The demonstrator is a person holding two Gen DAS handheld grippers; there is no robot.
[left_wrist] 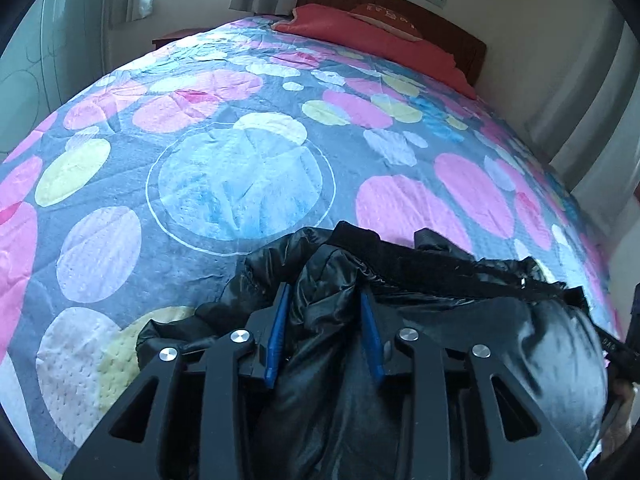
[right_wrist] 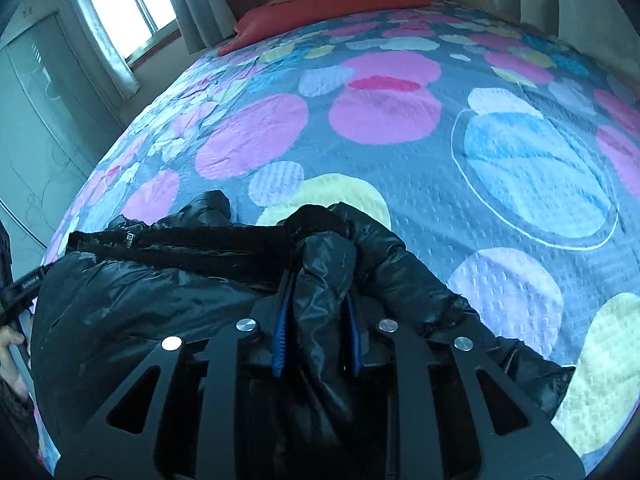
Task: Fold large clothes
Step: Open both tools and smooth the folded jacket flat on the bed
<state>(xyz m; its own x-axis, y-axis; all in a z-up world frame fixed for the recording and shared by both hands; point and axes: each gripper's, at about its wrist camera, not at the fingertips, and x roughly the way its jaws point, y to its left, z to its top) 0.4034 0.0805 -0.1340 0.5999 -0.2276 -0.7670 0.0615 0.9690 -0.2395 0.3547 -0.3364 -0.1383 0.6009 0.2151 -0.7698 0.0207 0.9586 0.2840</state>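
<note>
Two hand-held grippers, left (left_wrist: 326,300) and right (right_wrist: 318,300), each clamping one black jacket (left_wrist: 460,320), one bed (left_wrist: 240,168)

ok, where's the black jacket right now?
The black puffer jacket sits at the near edge of the bed, bunched between the left gripper and right gripper, both clamped on it.

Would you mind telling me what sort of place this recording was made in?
Most likely a bedroom: a bed with a circle-patterned quilt, a red pillow against a wooden headboard, and a curtained window.
</note>
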